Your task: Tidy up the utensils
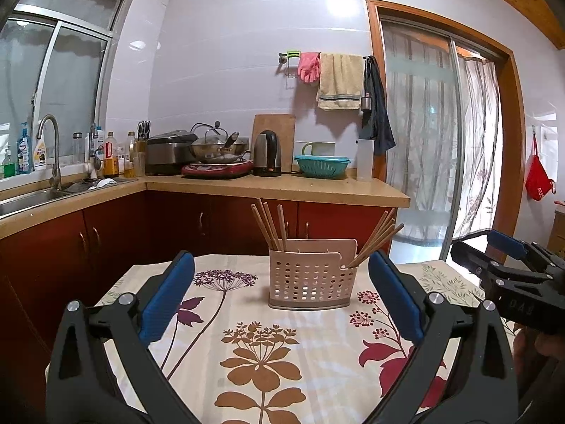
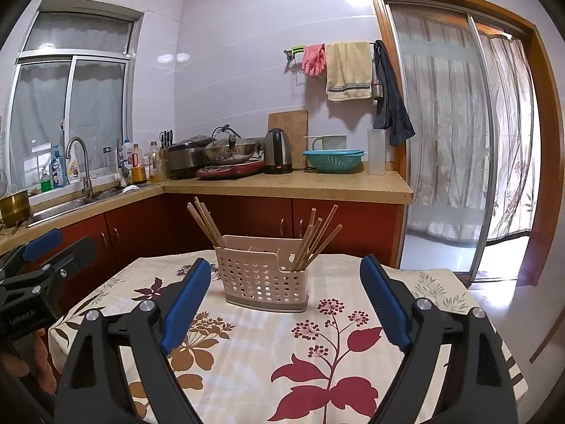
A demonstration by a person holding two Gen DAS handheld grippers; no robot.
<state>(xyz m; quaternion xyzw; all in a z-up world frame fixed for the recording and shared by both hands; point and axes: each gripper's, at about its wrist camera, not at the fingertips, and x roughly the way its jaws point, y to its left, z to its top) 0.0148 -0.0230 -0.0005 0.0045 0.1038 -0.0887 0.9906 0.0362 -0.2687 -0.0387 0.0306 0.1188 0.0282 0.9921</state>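
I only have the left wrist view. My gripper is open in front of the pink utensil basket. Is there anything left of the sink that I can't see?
Observer: Yes. In the right wrist view a brass pot sits on the counter at the far left, beyond the sink.
Operator: How does the right gripper stand? I only see its side.
Observer: The right gripper is open with nothing between its fingers, aimed at the basket.
Operator: Is my left gripper visible from there?
Observer: Yes, the left gripper shows at the left edge, off the side of the table, with a hand below it.
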